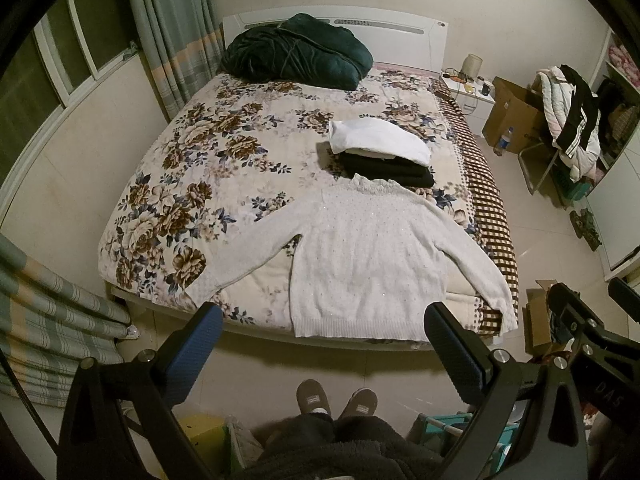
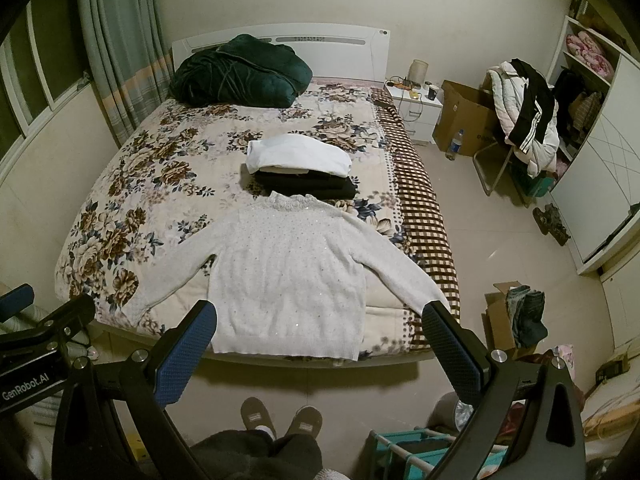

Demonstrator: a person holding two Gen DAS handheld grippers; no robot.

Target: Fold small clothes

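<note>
A white knit sweater [image 1: 360,256] lies flat and face up on the floral bed [image 1: 208,160], sleeves spread out to both sides, hem at the near edge; it also shows in the right wrist view [image 2: 292,276]. Behind its collar sits a stack of folded clothes [image 1: 380,152], white on top of black, also seen in the right wrist view [image 2: 300,164]. My left gripper [image 1: 326,326] is open and empty, held above the floor in front of the hem. My right gripper [image 2: 318,326] is open and empty, at a similar spot.
A dark green bundled quilt [image 1: 296,52] lies at the headboard. A nightstand [image 2: 412,104], cardboard boxes [image 2: 460,116] and a chair piled with clothes [image 2: 524,116] stand right of the bed. A box with jeans [image 2: 516,320] sits on the floor. Curtains [image 1: 172,32] hang left.
</note>
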